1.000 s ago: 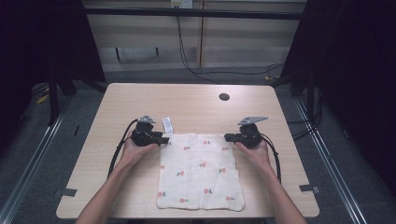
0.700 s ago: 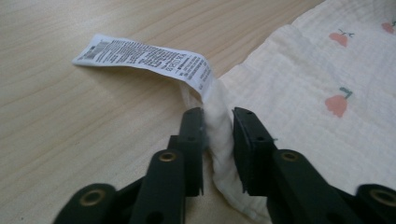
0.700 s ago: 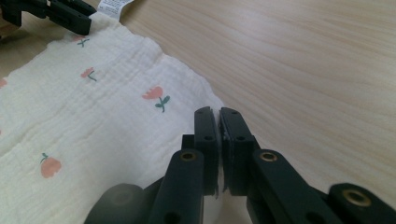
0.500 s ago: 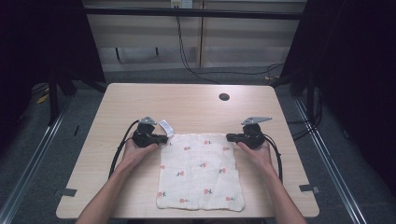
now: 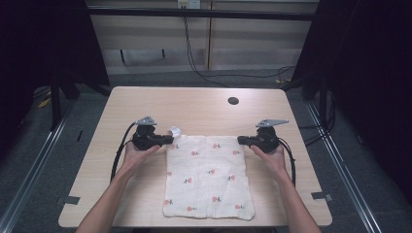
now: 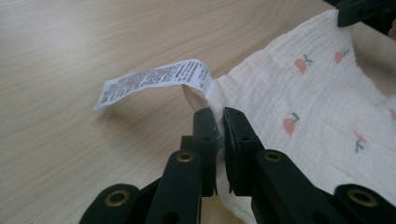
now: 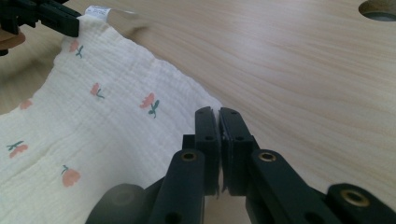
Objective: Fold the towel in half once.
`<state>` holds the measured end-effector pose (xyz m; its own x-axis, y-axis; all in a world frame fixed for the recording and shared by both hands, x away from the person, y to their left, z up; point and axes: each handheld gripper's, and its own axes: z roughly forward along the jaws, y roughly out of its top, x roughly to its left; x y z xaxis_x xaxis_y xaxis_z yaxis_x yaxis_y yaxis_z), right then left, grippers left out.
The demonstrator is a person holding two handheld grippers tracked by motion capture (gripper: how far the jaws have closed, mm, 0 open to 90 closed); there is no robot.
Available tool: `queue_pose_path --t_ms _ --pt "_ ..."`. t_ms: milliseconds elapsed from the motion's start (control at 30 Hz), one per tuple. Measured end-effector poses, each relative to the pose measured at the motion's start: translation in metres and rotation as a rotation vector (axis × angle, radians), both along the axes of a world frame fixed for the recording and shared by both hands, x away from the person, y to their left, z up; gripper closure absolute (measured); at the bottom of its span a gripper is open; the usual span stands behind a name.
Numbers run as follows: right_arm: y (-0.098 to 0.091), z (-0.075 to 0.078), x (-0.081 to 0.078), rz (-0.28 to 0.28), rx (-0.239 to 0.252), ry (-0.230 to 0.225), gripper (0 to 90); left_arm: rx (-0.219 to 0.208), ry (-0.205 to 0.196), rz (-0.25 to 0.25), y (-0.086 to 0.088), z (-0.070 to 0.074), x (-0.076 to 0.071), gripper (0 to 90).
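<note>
A cream cloth (image 5: 209, 179) printed with small pink fruit lies flat on the wooden table (image 5: 194, 109). My left gripper (image 5: 170, 140) sits at its far left corner. Its jaws have just been closing and are now shut on that corner (image 6: 219, 114), with the cloth (image 6: 303, 102) pinched between the pads. A white care label (image 6: 154, 79) sticks out past the tips. My right gripper (image 5: 240, 140) is at the far right corner, shut on the cloth's (image 7: 93, 126) edge there (image 7: 218, 114). The far edge runs between the two grippers.
A round dark hole (image 5: 233, 101) is in the tabletop beyond the right gripper. Black cables trail from both grippers along the person's forearms (image 5: 116, 184). The cloth's near edge lies close to the table's front edge. Dark floor and rails surround the table.
The left gripper's jaws have closed on the cloth's far left corner. The care label there has tipped from standing up to leaning over. The right gripper has stayed put.
</note>
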<state>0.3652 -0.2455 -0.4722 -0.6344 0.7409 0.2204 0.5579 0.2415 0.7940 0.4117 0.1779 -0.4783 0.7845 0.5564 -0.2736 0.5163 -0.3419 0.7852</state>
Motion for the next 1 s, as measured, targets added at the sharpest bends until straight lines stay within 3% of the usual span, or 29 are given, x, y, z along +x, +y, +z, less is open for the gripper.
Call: queue_pose_path --t_ms 233,367,600,767,1000 --pt "-0.006 0.009 0.000 0.007 0.021 -0.013 87.1 -0.055 0.011 -0.032 0.003 0.010 -0.007 84.7" --pt "-0.007 0.014 -0.002 0.027 0.021 -0.009 87.2 -0.049 -0.001 -0.051 0.001 0.016 -0.012 84.8" --pt "-0.012 0.029 0.002 0.011 0.021 -0.035 87.4 -0.080 -0.013 -0.017 0.003 0.022 -0.007 85.1" --pt "-0.011 0.034 0.009 0.011 0.014 -0.022 87.6 -0.100 -0.023 0.002 0.003 0.032 0.001 85.3" --pt "-0.012 0.038 0.019 -0.005 0.026 -0.026 87.7 -0.091 -0.043 0.002 -0.003 0.040 0.008 85.4"
